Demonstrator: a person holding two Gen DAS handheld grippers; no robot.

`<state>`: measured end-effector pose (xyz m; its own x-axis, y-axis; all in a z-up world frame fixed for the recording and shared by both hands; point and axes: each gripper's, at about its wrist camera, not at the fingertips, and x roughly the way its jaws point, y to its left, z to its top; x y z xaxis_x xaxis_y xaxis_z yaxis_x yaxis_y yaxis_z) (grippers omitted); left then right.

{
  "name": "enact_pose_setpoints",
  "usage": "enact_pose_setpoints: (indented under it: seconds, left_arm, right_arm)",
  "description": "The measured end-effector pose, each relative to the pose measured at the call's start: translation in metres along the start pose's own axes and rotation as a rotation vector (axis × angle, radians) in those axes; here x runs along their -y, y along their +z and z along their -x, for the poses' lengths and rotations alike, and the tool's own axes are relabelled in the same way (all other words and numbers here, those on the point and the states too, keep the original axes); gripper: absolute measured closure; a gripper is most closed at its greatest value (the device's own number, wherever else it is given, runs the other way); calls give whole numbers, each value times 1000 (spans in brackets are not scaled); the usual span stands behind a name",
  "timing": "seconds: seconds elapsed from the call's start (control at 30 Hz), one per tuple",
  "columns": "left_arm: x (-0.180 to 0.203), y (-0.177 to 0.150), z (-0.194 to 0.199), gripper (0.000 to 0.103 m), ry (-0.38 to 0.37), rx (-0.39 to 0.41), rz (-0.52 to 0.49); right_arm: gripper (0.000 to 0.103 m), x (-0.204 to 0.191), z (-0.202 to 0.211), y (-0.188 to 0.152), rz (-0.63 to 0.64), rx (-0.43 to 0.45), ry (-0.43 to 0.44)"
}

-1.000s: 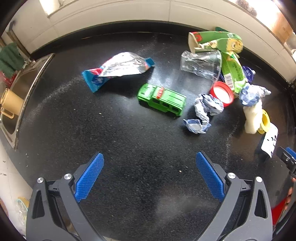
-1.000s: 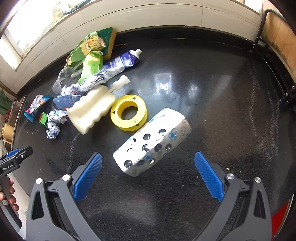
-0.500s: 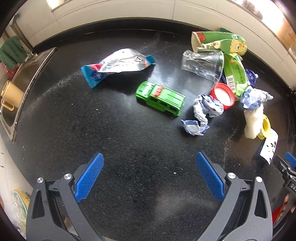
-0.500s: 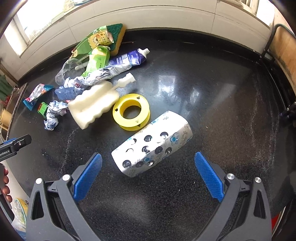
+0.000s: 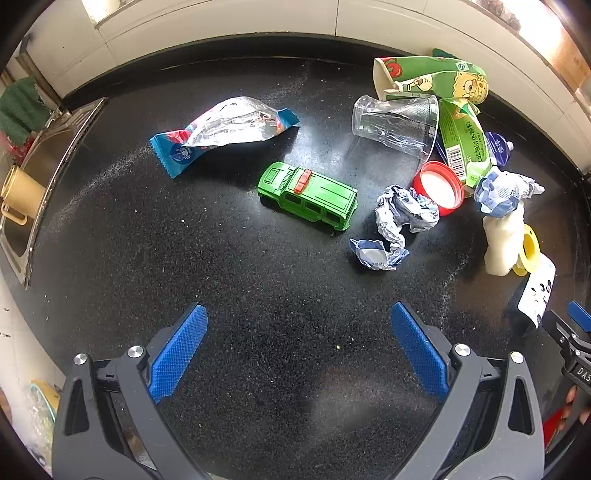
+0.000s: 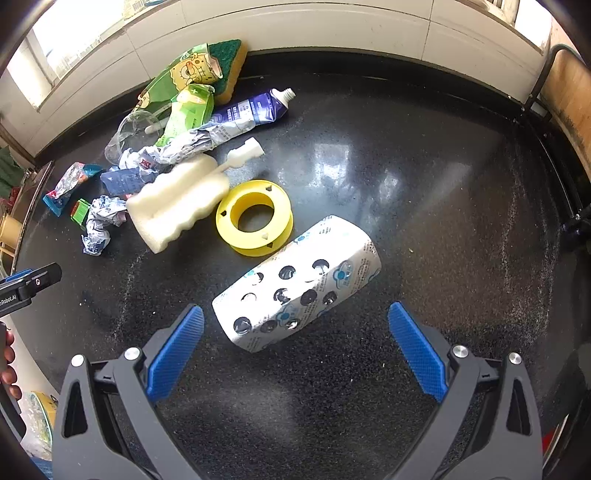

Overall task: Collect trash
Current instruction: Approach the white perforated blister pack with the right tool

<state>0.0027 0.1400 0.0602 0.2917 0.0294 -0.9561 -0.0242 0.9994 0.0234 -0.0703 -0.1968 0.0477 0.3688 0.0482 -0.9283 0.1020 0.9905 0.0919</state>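
Observation:
Litter is spread over a black counter [image 5: 221, 266]. In the left wrist view lie a foil snack wrapper [image 5: 225, 129], a green toy car [image 5: 308, 195], crumpled paper [image 5: 397, 225], a clear plastic cup [image 5: 397, 123], a red lid [image 5: 439, 186] and green cartons [image 5: 432, 79]. My left gripper [image 5: 297, 345] hangs open above bare counter, short of the car. In the right wrist view a white spotted pack [image 6: 299, 286] lies just ahead of my open right gripper [image 6: 295, 350]. Behind it sit a yellow ring [image 6: 255, 218], a white sponge brush [image 6: 177, 201] and a toothpaste tube [image 6: 243, 114].
A steel sink [image 5: 33, 192] with a tan cup [image 5: 20, 194] borders the counter at the left. A white tiled wall [image 5: 295, 22] runs along the back. The right half of the counter [image 6: 443, 221] in the right wrist view is bare. A hand [image 6: 7, 369] shows at the left edge.
Both views have shifted slightly: the left gripper drifted left and a little forward, and the right gripper moved nearer the spotted pack. Both stayed open.

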Motion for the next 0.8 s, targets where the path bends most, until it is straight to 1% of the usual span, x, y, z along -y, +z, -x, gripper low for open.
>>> enact_pose_setpoints:
  seconds: [0.17, 0.5, 0.8]
  left_arm:
    - [-4, 3, -4, 6, -5, -9, -4]
    - [14, 3, -7, 6, -13, -16, -37]
    - [28, 0, -6, 6, -5, -19, -53]
  right_arm:
    - [6, 2, -1, -1, -1, -11, 4]
    - [6, 27, 1, -6, -66, -18, -5]
    - [6, 31, -1, -4, -71, -17, 9]
